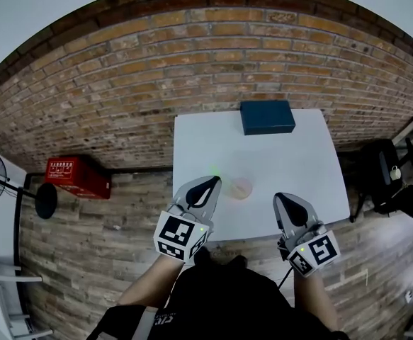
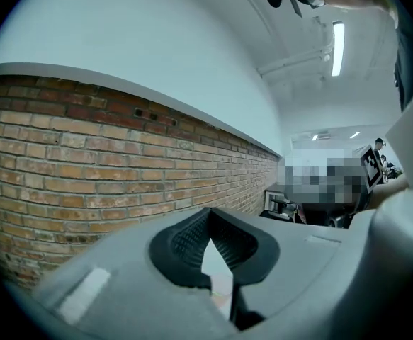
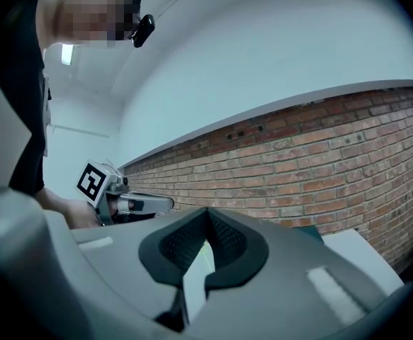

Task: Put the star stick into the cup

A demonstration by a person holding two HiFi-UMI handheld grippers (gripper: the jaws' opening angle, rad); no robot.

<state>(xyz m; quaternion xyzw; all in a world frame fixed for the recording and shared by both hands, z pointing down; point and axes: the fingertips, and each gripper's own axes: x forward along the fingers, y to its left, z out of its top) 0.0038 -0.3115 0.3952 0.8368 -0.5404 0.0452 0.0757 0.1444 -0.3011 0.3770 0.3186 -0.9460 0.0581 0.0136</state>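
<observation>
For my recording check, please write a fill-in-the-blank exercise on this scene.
1. The wall at the back is built of ___.
2. The box lying beyond the cup is dark ___.
3. The clear cup stands on the white ___.
4. The jaws of the left tool are ___.

Missing words: brick; blue; table; shut.
</observation>
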